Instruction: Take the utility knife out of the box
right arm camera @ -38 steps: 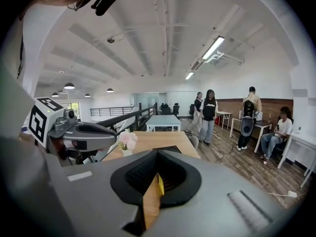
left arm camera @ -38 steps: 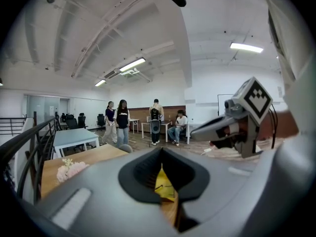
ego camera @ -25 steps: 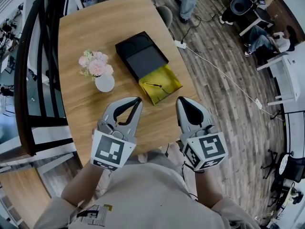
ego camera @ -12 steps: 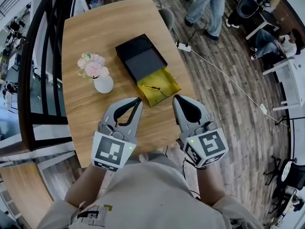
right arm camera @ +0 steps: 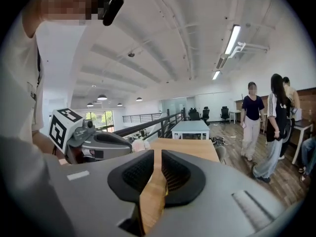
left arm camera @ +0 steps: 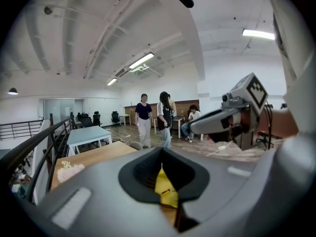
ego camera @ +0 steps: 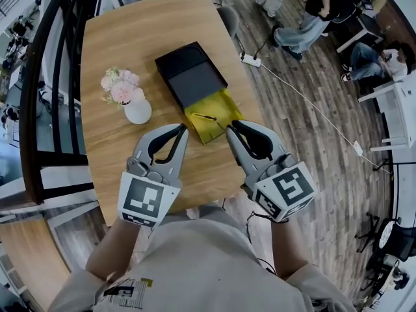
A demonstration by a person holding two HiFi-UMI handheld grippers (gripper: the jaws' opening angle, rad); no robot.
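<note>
A black box (ego camera: 190, 73) lies on the wooden table (ego camera: 130, 38) with its yellow drawer (ego camera: 229, 104) pulled out toward me. Inside the drawer rests the slim dark utility knife (ego camera: 207, 116). My left gripper (ego camera: 182, 128) hovers just left of the drawer's near corner, tips touching, nothing held. My right gripper (ego camera: 230, 125) sits at the drawer's near right corner; its jaws are opening, a narrow gap shows and nothing is between them. In the left gripper view the drawer (left arm camera: 166, 191) shows beyond the left gripper (left arm camera: 162, 150). Only tabletop shows past the right gripper (right arm camera: 157, 154).
A white vase of pink flowers (ego camera: 127, 97) stands left of the box. A black railing (ego camera: 39, 77) runs along the table's left side. A chair (ego camera: 226, 19) and a cabled power strip (ego camera: 247, 60) lie beyond the table's far right. People (ego camera: 312, 18) stand there.
Both grippers have moved forward toward the drawer. The right gripper has swung left to the drawer's near corner and its jaws have parted slightly. People in the background have walked.
</note>
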